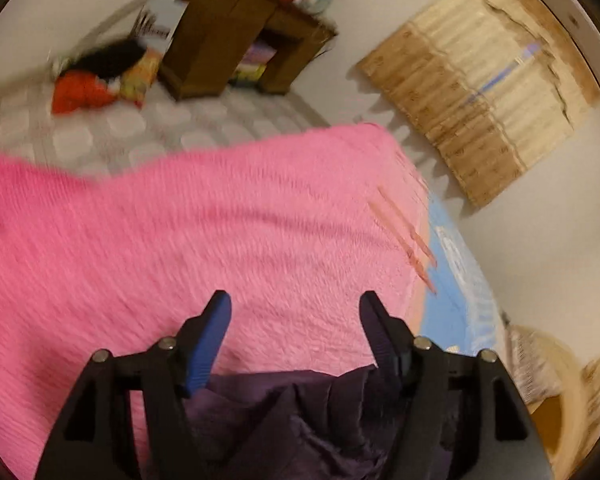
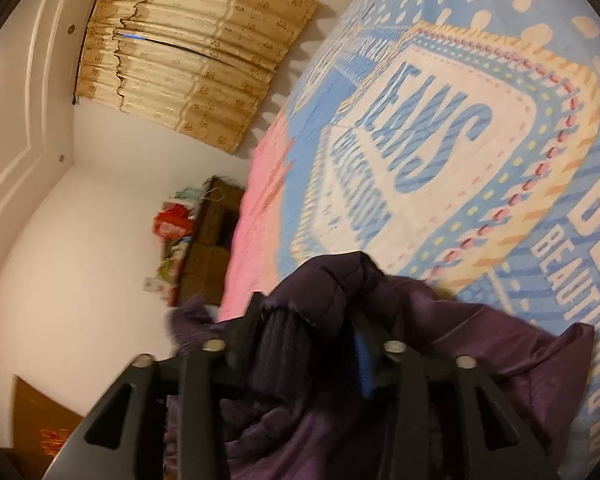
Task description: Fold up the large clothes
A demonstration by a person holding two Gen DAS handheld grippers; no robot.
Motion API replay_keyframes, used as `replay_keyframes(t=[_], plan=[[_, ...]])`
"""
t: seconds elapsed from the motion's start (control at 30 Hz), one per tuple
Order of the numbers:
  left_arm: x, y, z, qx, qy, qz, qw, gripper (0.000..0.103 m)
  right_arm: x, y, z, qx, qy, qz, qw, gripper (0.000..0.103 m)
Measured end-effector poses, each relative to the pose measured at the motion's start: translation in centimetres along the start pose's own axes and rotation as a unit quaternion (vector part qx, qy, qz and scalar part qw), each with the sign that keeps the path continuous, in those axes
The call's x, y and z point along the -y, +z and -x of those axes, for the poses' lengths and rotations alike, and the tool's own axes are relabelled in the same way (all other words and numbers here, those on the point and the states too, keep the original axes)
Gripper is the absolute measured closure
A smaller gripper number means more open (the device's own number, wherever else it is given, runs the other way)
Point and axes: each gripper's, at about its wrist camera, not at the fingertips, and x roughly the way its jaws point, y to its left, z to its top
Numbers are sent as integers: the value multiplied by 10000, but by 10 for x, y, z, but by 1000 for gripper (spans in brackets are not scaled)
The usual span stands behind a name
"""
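A dark purple padded jacket (image 1: 300, 420) lies bunched on the bed, low in the left wrist view beneath my left gripper (image 1: 296, 300). That gripper is open, its blue-padded fingers wide apart above the jacket and the pink blanket (image 1: 180, 240). My right gripper (image 2: 320, 320) is shut on a thick quilted fold of the jacket (image 2: 332, 280), with more of the jacket (image 2: 480, 344) trailing to the right over the blue printed blanket (image 2: 440, 140).
A brown wooden cabinet (image 1: 236, 40) with piled clothes stands beyond the bed. Red and black clothing (image 1: 96, 80) lies on the white mattress (image 1: 140, 128). A beige curtain (image 2: 188, 68) hangs on the white wall. A cardboard box (image 2: 40, 428) sits at lower left.
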Motion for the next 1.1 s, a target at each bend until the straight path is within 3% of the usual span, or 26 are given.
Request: replay_keyframes(t=[0.07,0.13,0.2,0.27,0.37,0.47,0.53,0.67,0.77,0.83,0.87,0.9,0.93,1.0,1.1], plan=[[4,0,21,85,-43,-754,9971,33,-12,3,19,191,493,-13,9986,32],[4,-9,40,53,-126,-1602,9870,25,-32,1,48,450,642,412,9961,29],[-2,-19,50,17,-226,-2118,9771,22,-49,-6,75,531,584,948,9924,29],[-17,-39,65,5,-429,-2480,9678,18,-58,-24,100,493,199,1482,9875,29],[-35,-55,73,111,-582,-2581,9643,10,-53,-54,120,353,-598,1977,9778,29],[-47,-72,65,-370,-1057,-2317,9663,10,-42,-81,119,93,-966,2182,9711,29],[-48,-85,60,-723,-1247,-2276,9630,10,-38,-97,111,-109,-1186,2374,9641,29],[-33,-99,66,-772,-1585,-2483,9525,11,-32,-119,78,-487,-1510,2703,9496,29],[-23,-100,70,-777,-1624,-2568,9496,23,-36,-127,72,-456,-1704,2968,9385,28],[-23,-98,76,-783,-1639,-2590,9486,47,-36,-128,69,-502,-1714,2942,9389,34],[-26,-95,80,-762,-1632,-2579,9492,55,-36,-128,69,-538,-1693,2927,9396,42],[-32,-93,83,-763,-1631,-2557,9498,72,-37,-131,71,-549,-1714,2940,9387,51],[-34,-92,85,-782,-1661,-2502,9506,81,-38,-132,72,-561,-1756,2973,9368,57],[-35,-95,87,-785,-1783,-2393,9512,87,-43,-133,76,-567,-1762,2936,9378,73],[-31,-98,104,-608,-2102,-2416,9454,91,-54,-132,88,-502,-1559,2850,9444,85]])
